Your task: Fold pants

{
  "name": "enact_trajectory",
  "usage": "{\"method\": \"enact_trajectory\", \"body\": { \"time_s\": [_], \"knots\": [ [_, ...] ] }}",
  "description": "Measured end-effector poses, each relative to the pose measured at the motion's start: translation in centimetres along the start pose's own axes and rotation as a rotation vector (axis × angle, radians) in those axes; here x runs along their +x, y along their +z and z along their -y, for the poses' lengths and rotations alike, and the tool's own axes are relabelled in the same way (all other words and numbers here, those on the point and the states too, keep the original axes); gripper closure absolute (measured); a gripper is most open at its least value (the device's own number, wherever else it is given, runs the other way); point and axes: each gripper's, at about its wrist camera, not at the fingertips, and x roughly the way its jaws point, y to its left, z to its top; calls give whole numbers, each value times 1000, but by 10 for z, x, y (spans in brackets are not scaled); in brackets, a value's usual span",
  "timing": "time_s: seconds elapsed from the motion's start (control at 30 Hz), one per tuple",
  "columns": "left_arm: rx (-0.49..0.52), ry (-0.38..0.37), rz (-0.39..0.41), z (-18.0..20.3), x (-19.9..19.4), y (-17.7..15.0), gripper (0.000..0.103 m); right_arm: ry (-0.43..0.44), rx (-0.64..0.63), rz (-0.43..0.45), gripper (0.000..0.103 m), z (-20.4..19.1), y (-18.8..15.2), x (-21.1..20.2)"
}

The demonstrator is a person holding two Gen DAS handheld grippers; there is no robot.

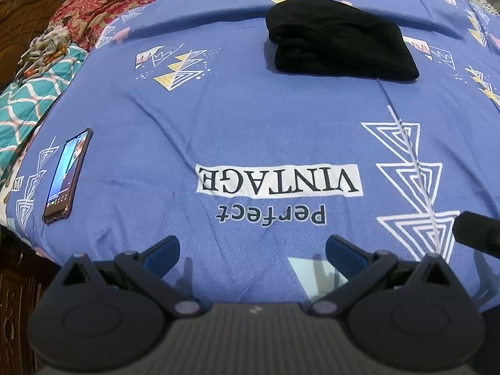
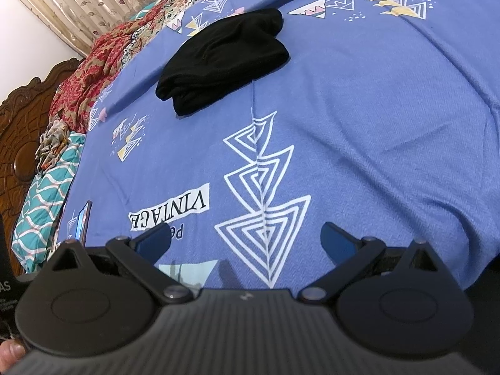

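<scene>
Black pants [image 1: 339, 42] lie folded into a compact bundle on the blue printed bedsheet [image 1: 250, 131], far ahead of both grippers. The right wrist view has the same bundle [image 2: 223, 59] at upper left of centre. My left gripper [image 1: 252, 251] hovers open near the bed's front edge, with nothing between its blue-padded fingers [image 1: 162, 254]. Likewise open and holding nothing, my right gripper [image 2: 247, 240] hangs over the white triangle print. Neither gripper touches the pants.
A phone [image 1: 67, 176] with a lit screen lies on the sheet at the left. Red patterned cloth [image 1: 100, 6] and a teal quilt [image 1: 34, 93] are piled by the carved wooden headboard [image 2: 18, 143]. A curtain [image 2: 103, 0] hangs behind. A dark object [image 1: 478, 229] shows at the right edge.
</scene>
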Motion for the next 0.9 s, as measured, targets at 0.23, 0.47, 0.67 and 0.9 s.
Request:
{"method": "enact_trajectory", "body": {
  "time_s": [0.23,0.47,0.67,0.9],
  "knots": [
    [-6,-13,-8,-1,1,0,0,-2,3,6,0,0,0,-1],
    [-17,-20,-20,-1,2,-1,0,-2,4,6,0,0,0,-1],
    [-25,-22,-28,-2,4,0,0,-2,4,6,0,0,-1,0],
    [-26,-23,-31,-3,5,0,0,-2,4,5,0,0,-1,0]
  ]
}}
